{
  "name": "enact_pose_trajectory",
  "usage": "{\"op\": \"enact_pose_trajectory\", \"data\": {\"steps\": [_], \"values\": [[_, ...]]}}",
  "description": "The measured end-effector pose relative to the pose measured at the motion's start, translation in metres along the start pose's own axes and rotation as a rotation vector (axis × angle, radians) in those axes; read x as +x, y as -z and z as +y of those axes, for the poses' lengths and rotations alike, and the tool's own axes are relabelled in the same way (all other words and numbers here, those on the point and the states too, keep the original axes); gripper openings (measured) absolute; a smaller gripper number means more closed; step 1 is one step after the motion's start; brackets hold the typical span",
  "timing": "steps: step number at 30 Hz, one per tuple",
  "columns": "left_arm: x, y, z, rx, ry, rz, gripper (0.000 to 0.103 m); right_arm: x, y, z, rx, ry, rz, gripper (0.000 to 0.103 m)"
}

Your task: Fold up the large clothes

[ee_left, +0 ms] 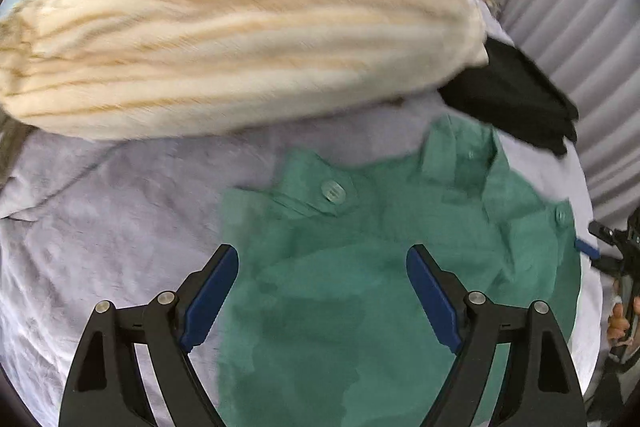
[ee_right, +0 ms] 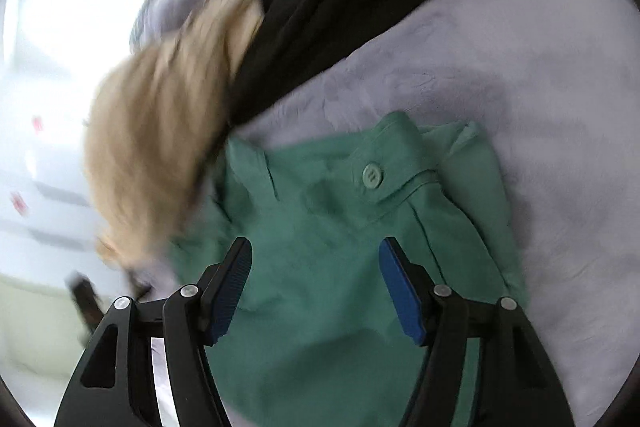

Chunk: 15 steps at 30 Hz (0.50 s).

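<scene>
A green buttoned garment (ee_left: 360, 287) lies folded on a bed covered by a pale lilac plush blanket (ee_left: 100, 227); no box, basket or other container shows in either view, so the clothes rest straight on the blanket. The left gripper (ee_left: 322, 291) hangs above the garment's left part with its blue-padded jaws spread wide and nothing between the pads, the cloth lying flat below them. The right gripper (ee_right: 316, 287) is likewise spread over the green cloth, pinching nothing; in the left wrist view it shows at the right edge beside the garment, with the fingers of a hand (ee_left: 619, 323) around its handle. A round green button (ee_right: 373, 175) sits on a tab near the garment's far edge. Beyond the garment, toward the far side of the bed, a cream ribbed fleece throw (ee_left: 240, 27) lies bunched, and a black garment (ee_right: 360, 7) lies just beside it, its corner reaching close to the green collar (ee_left: 460, 147). A grey pleated curtain (ee_left: 580, 47) hangs past the bed's right edge.
</scene>
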State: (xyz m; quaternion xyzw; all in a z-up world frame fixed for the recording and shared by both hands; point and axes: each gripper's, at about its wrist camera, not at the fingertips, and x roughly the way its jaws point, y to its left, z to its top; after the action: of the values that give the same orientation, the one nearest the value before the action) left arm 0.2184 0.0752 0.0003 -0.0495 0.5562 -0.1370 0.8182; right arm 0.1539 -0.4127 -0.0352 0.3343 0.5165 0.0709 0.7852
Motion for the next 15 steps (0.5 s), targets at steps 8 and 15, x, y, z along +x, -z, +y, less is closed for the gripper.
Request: {"op": "enact_pose_trajectory", "data": {"steps": [8,15], "values": [[0.053,0.008,-0.058,0.133,-0.053,0.007,0.086,0.071,0.011,0.045,-0.274,0.196,0.117,0.033],[0.093,0.004,-0.052,0.115,-0.153,-0.027,0.086,0.085,-0.005,0.02,-0.279,0.353,0.021,0.0]]}}
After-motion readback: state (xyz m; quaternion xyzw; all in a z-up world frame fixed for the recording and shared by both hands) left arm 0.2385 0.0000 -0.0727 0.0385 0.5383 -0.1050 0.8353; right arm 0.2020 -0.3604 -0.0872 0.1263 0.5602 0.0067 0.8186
